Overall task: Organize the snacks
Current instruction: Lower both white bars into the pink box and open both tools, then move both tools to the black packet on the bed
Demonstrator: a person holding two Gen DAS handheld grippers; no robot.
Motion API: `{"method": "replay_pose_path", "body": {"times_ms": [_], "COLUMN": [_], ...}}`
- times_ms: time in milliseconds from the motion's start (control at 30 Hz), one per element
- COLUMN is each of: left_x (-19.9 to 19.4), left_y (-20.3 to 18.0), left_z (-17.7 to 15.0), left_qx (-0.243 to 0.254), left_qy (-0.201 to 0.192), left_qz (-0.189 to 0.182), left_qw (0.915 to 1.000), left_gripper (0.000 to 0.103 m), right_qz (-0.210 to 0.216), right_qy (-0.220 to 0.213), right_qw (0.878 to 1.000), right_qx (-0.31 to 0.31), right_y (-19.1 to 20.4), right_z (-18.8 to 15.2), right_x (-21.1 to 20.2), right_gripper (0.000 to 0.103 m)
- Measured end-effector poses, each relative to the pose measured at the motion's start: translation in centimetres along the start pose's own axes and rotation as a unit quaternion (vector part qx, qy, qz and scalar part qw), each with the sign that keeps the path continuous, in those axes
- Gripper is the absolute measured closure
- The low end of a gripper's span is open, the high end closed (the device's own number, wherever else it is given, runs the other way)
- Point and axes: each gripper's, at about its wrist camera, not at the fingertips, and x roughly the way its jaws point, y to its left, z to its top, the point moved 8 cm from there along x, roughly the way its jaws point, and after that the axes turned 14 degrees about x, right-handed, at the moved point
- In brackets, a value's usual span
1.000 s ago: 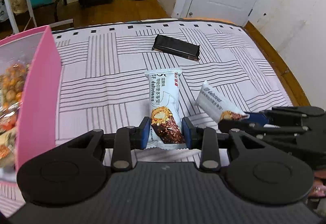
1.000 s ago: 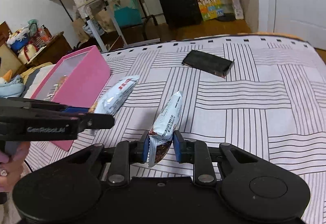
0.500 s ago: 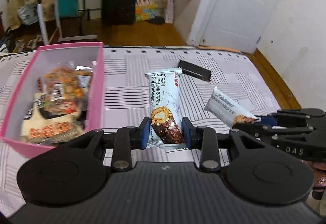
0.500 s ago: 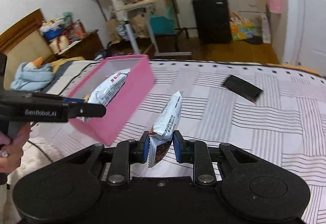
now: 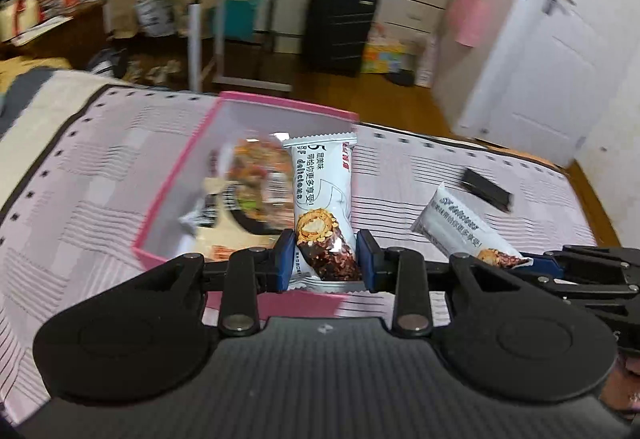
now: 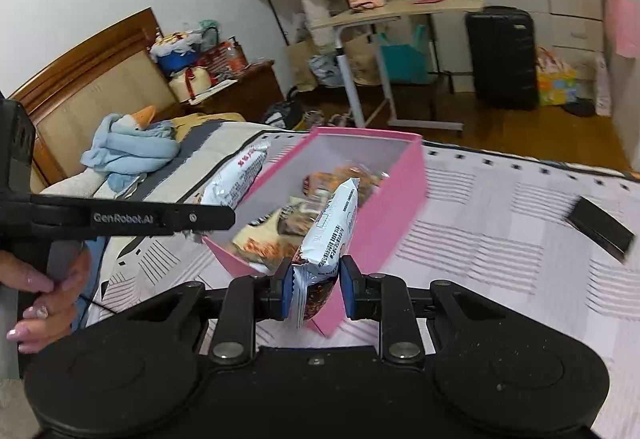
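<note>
My left gripper (image 5: 325, 259) is shut on a white snack bar (image 5: 323, 199) and holds it upright over the near end of the pink box (image 5: 176, 175). My right gripper (image 6: 316, 289) is shut on a second white snack bar (image 6: 332, 227), also seen at the right of the left wrist view (image 5: 464, 231). It holds the bar above the box's near corner (image 6: 400, 207). The box has several snack packets (image 6: 344, 179) inside. The left gripper (image 6: 200, 219) and its bar (image 6: 236, 179) show at the left of the right wrist view.
A black packet (image 5: 486, 191) lies on the striped bed cover (image 5: 100, 179), right of the box; it also shows in the right wrist view (image 6: 600, 229). A blue cloth (image 6: 128, 151) lies by the headboard. A desk (image 6: 400, 7) and a black suitcase (image 6: 502, 59) stand on the floor beyond.
Both grippers have lifted and swung left with their bars, from over the open bed cover to over the pink box. The black packet stayed put.
</note>
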Motion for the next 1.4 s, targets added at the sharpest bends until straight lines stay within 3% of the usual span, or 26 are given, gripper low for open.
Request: {"method": "replay_pose_path", "body": {"times_ms": [167,433,600,667,900,1133,1400], "left_x": [2.5,7.2,8.0,7.6,4.5,1.4,-0.2], "left_y": [2.8,5.5,6.1,6.0,4.8,1.2,-5.3], "left_z": [-0.5,-1.2,-1.7,-1.7,-0.8,1.2,3.0], "left_qx": [-0.013,-0.036,-0.043,-0.044,-0.038,-0.012,0.03], "left_qy": [0.02,0.059,0.066,0.061,0.034,0.007,-0.008], "left_qz": [0.026,0.021,0.028,0.022,0.01,-0.024,-0.064], "left_qw": [0.9994,0.9974,0.9965,0.997,0.9986,0.9996,0.9975], "left_gripper": [0.071,0.071,0.066,0.061,0.059,0.057,0.056], "right_qz": [-0.015,-0.1,-0.097,-0.082,-0.043,-0.042,-0.079], "right_qy": [0.001,-0.008,0.001,0.001,-0.004,-0.014,-0.043], "right_qw": [1.0,0.992,0.992,0.993,0.997,0.999,0.995], "right_qx": [-0.025,-0.079,-0.08,-0.08,-0.058,-0.031,-0.05], "right_y": [2.0,2.7,2.6,2.7,1.9,-1.3,-5.7], "right_z": [0.4,0.6,0.7,0.6,1.6,3.2,4.4], "right_x": [4.8,10.9,12.1,11.3,6.0,-1.3,-7.6], "right_gripper": [0.075,0.075,0.067,0.064,0.06,0.058,0.053]}}
